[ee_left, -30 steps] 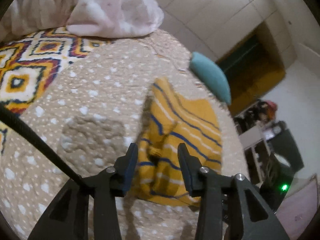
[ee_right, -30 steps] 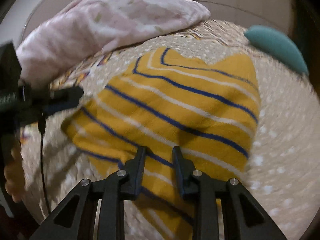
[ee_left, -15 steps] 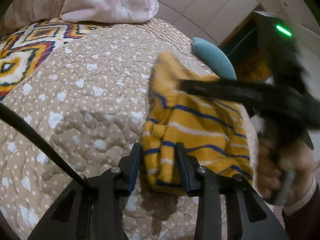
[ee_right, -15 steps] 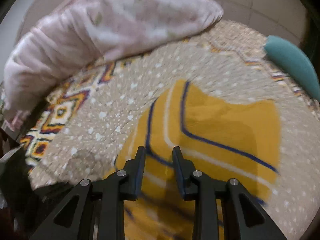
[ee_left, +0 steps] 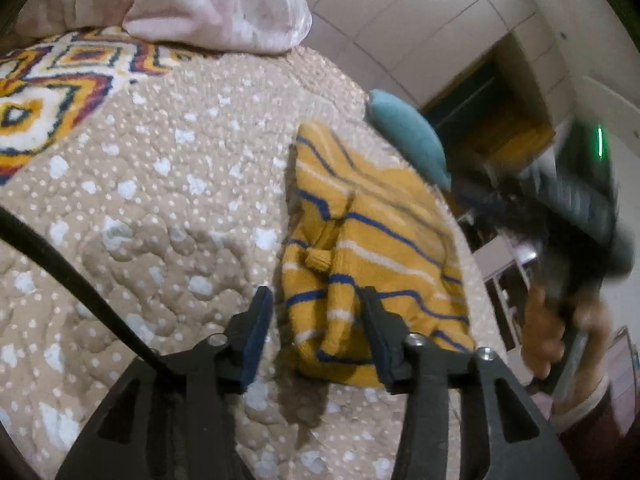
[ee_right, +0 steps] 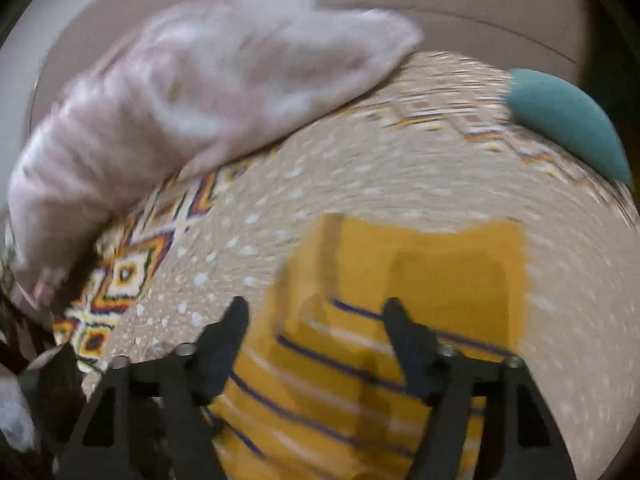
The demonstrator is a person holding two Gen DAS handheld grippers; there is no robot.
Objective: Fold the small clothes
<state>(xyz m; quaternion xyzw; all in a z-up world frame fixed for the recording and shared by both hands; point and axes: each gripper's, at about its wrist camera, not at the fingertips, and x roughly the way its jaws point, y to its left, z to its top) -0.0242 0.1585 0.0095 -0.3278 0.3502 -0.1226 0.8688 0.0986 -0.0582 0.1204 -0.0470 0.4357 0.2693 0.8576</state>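
1. Black fingers of the left gripper [ee_left: 316,320] stand wide apart, holding nothing, over the near corner of the yellow striped sweater [ee_left: 372,256].
2. Right gripper [ee_right: 316,332], also spread wide and empty, hovers above the sweater, which lies folded on the dotted bedspread [ee_left: 168,184].
3. Best next move: press the loose cuff flat before closing on the hem.

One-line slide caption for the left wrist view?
Open left gripper poised over the near edge of a folded yellow striped sweater on a dotted beige quilt.
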